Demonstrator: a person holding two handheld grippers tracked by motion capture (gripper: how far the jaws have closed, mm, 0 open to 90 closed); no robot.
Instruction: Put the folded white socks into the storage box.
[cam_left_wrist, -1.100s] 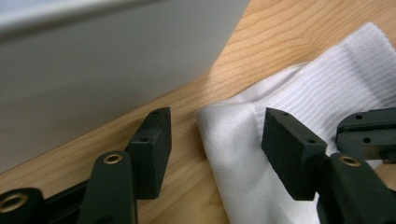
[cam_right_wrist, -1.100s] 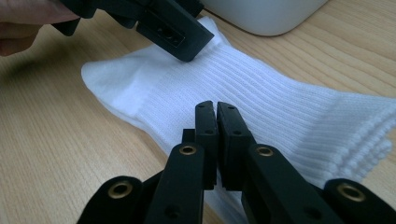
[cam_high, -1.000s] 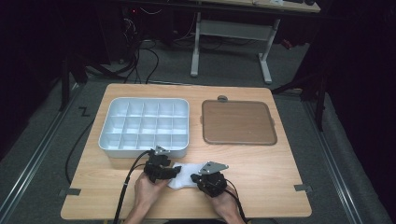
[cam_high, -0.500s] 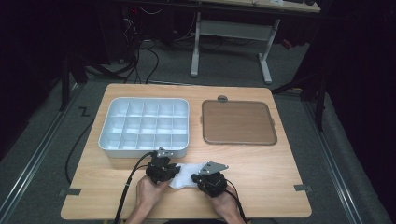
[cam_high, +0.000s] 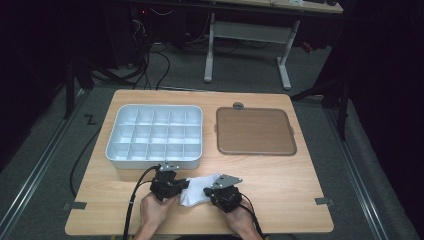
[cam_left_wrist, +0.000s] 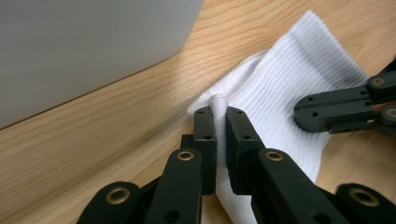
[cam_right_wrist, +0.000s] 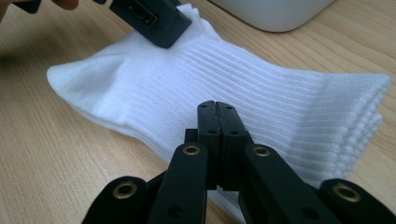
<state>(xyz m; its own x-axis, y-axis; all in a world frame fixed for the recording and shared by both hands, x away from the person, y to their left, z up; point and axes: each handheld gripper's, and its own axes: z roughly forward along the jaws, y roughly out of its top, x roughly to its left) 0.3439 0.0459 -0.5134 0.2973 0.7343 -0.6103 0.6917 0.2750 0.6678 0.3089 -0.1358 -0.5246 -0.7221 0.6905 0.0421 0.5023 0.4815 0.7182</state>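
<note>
white sock (cam_high: 200, 189) lies flat on the worktop (cam_high: 280, 175) near its front edge, with the left gripper (cam_left_wrist: 220, 122) having just closed its jaws on a pinched fold of it. right gripper (cam_right_wrist: 217, 116) has its jaws clamped on the sock's edge. grey compartment tray (cam_high: 155, 136) sits just behind.

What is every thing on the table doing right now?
white sock: lying flat on the table, near edge, gripped at both sides.
left tool: just closed, pinching a fold of sock.
right tool: shut, its tips on the sock.
compartment tray: empty, upright.
brown tray: lying flat, nothing on it.
</note>
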